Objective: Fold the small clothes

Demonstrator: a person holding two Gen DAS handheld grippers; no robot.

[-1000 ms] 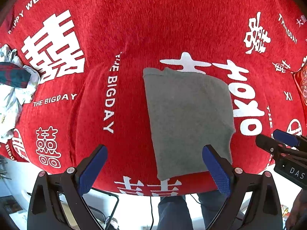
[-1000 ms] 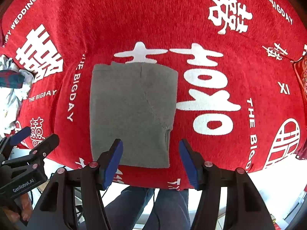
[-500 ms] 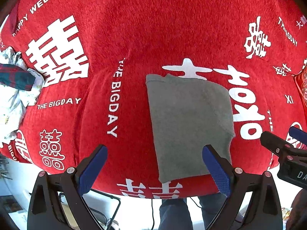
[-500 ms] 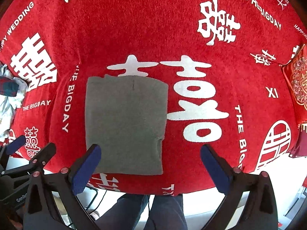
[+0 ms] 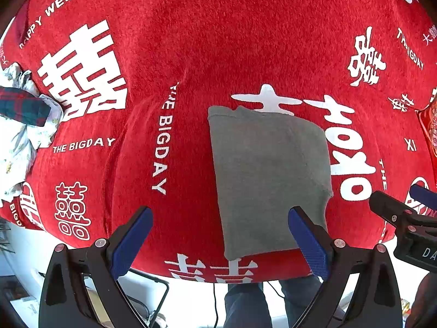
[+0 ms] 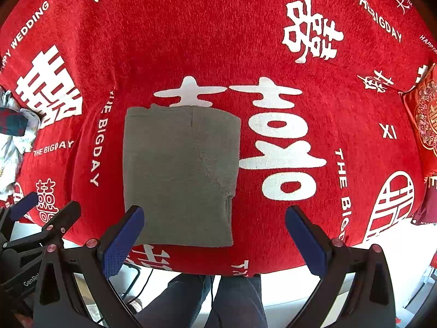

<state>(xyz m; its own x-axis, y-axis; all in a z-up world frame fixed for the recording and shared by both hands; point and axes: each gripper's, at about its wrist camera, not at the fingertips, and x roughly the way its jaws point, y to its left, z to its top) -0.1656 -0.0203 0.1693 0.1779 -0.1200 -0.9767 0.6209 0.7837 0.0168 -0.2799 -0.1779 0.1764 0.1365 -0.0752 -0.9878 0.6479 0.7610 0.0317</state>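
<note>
A grey garment (image 5: 270, 175) lies folded flat into a rectangle near the front edge of the red cloth-covered table (image 5: 218, 41); it also shows in the right wrist view (image 6: 180, 175). My left gripper (image 5: 218, 235) is open and empty, held above the table's front edge at the garment's near left corner. My right gripper (image 6: 215, 235) is open and empty above the garment's near right corner. Each gripper shows at the edge of the other's view, the right one (image 5: 404, 210) and the left one (image 6: 41, 213).
A pile of other clothes, white patterned and dark plaid (image 5: 21, 125), lies at the table's left edge, also in the right wrist view (image 6: 13, 136). A red embroidered cushion (image 6: 426, 117) sits at the right edge. The person's legs (image 6: 213, 300) stand at the front edge.
My right gripper opened wide from a narrower gap and both grippers drew back and up from the garment. The garment stays flat on the table.
</note>
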